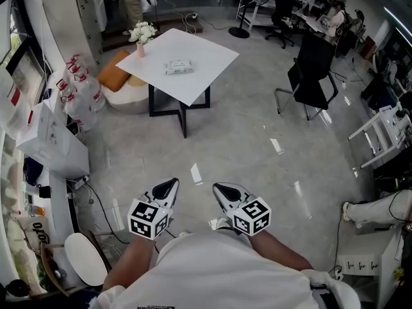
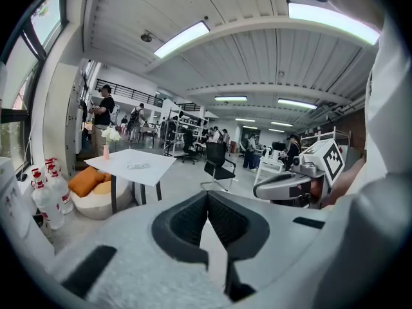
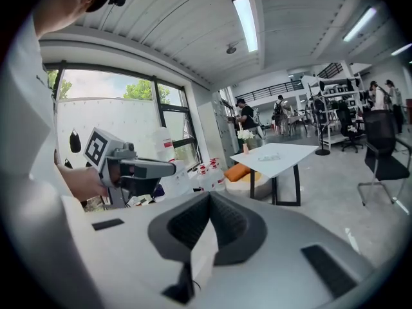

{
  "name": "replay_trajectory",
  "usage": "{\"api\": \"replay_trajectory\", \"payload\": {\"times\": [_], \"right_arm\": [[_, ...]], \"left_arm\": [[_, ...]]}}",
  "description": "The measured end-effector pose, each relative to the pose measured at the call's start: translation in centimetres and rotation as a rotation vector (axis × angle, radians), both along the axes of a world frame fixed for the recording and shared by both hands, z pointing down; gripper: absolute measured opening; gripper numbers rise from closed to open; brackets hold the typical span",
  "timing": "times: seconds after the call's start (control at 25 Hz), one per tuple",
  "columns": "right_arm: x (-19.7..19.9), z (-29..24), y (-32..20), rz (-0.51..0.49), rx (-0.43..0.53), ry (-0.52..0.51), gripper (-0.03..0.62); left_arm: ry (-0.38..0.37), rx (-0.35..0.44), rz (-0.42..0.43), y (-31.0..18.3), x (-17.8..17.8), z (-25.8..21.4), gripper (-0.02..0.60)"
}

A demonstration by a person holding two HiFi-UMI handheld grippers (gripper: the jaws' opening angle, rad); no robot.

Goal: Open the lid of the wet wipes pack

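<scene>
Soft film wipes pack (image 1: 178, 66) lies flat near middle of white square table (image 1: 215, 55), far across floor from you, pink flower vase (image 1: 140, 46) at corner. Lid too small to make out. Expect light, squashy, slippery: pin pack body, lift stiff lid by edge. Your left gripper (image 1: 168, 187), right gripper (image 1: 222, 188) at waist, jaws pressed together, empty.

No writing can be read with certainty: the red labels on the bottles (image 1: 80, 85), the print on the wipes pack (image 1: 178, 66) and the dark lettering on the shirt (image 1: 193, 269) are too small or blurred
</scene>
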State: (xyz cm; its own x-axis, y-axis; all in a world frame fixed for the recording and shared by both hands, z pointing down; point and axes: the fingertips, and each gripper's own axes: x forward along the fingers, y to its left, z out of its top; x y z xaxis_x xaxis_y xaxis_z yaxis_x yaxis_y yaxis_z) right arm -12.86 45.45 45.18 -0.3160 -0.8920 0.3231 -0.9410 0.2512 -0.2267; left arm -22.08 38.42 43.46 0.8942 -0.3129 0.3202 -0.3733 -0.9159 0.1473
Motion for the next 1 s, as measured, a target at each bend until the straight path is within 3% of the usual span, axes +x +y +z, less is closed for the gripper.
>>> {"api": "replay_trajectory", "payload": {"times": [0.6, 1.0], "right_arm": [[-3.4, 0.0, -1.9, -0.034, -0.002, 0.025, 0.006], [-0.2, 1.1, -7.0, -0.057, -0.008, 0.001, 0.006]], "left_arm": [[0.011, -0.02, -0.017, -1.3, -3.1, 0.9, 0.008], [-0.023, -0.042, -0.035, -5.6, -0.4, 2.5, 0.008]]}}
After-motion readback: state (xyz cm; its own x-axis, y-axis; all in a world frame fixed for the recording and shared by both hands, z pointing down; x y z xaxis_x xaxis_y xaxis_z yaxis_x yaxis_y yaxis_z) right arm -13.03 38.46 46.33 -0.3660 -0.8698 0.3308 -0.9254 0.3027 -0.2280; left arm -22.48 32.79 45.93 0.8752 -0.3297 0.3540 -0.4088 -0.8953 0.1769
